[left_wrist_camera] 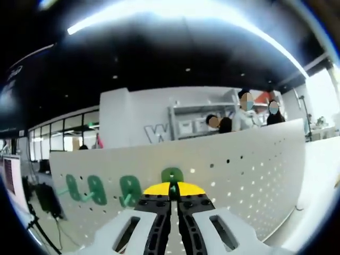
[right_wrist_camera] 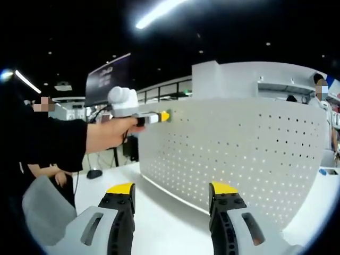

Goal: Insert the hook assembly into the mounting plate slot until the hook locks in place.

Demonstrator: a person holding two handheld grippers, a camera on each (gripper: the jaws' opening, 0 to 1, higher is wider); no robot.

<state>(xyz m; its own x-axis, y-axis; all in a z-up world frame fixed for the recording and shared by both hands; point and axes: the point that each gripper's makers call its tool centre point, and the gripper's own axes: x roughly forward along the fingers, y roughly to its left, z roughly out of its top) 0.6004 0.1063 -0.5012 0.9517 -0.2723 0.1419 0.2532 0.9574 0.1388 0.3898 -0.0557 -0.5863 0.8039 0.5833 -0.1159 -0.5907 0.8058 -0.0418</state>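
Note:
A white perforated mounting plate [left_wrist_camera: 244, 170] stands upright on the table, and a green hook [left_wrist_camera: 172, 175] is pressed against its face. My left gripper [left_wrist_camera: 173, 191] is shut on that hook, its yellow tips touching. Three more green hooks [left_wrist_camera: 96, 189] hang on the plate to the left. In the right gripper view the same plate [right_wrist_camera: 244, 154] stands ahead. A hand holds the left gripper [right_wrist_camera: 155, 117] against the plate's upper left part. My right gripper [right_wrist_camera: 171, 192] is open with nothing between its jaws, a short way back from the plate.
The plate stands on a white tabletop [right_wrist_camera: 170, 212]. Behind it are a white shelf unit [left_wrist_camera: 196, 119] and several people. A person's dark sleeve [right_wrist_camera: 48, 143] crosses the left of the right gripper view. Dark equipment [left_wrist_camera: 45, 199] stands left of the plate.

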